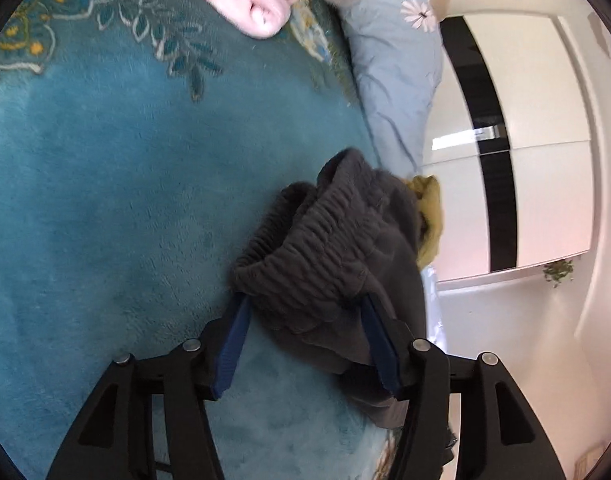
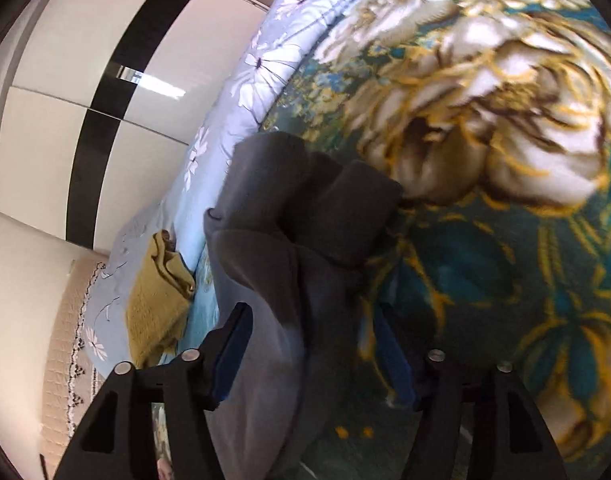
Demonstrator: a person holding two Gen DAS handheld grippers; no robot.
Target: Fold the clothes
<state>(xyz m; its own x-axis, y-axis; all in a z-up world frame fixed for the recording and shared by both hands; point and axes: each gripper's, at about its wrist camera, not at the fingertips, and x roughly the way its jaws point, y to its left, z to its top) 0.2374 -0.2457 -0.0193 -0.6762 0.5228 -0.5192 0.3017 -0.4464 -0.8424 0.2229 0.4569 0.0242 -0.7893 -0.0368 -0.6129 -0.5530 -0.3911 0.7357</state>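
Trousers [image 1: 337, 256] in dark grey, bunched on the teal blanket [image 1: 105, 208] of the bed, near its edge, mid-fold.

Seemingly the lifting-and-laying step; next, probably spreading flat and squaring the waistband before doubling over. Left hand-held gripper [image 1: 305, 340]: wide apart, cloth between the pads, grip uncertain. Right hand-held gripper [image 2: 309, 348]: likewise spread, fabric draped through, clamping not evident. Mustard cloth [image 2: 157, 300] just beside.
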